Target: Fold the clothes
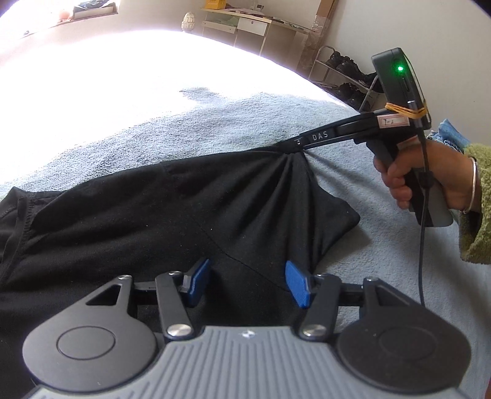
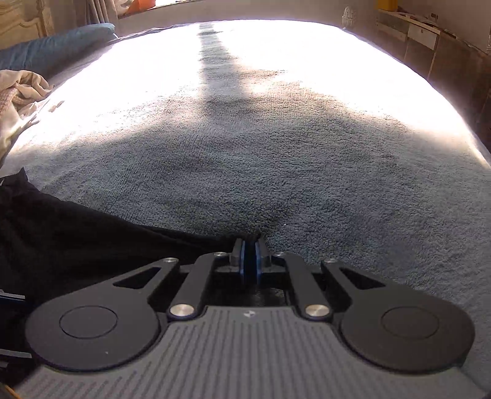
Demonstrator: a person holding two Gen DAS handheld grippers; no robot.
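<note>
A black garment lies spread on a grey-blue fleece blanket over a bed. My left gripper hovers open just above the garment's near edge, its blue pads apart with only cloth below them. In the left wrist view the right gripper, held by a hand, pinches the garment's far right corner, and the cloth fans out in pleats from the pinch. In the right wrist view the right gripper is shut, with black garment cloth held between the pads and trailing off to the left.
A crumpled beige cloth and a blue pillow lie at the bed's far left. A white desk and a shoe rack stand beyond the bed. Bright sunlight washes out the blanket farther back.
</note>
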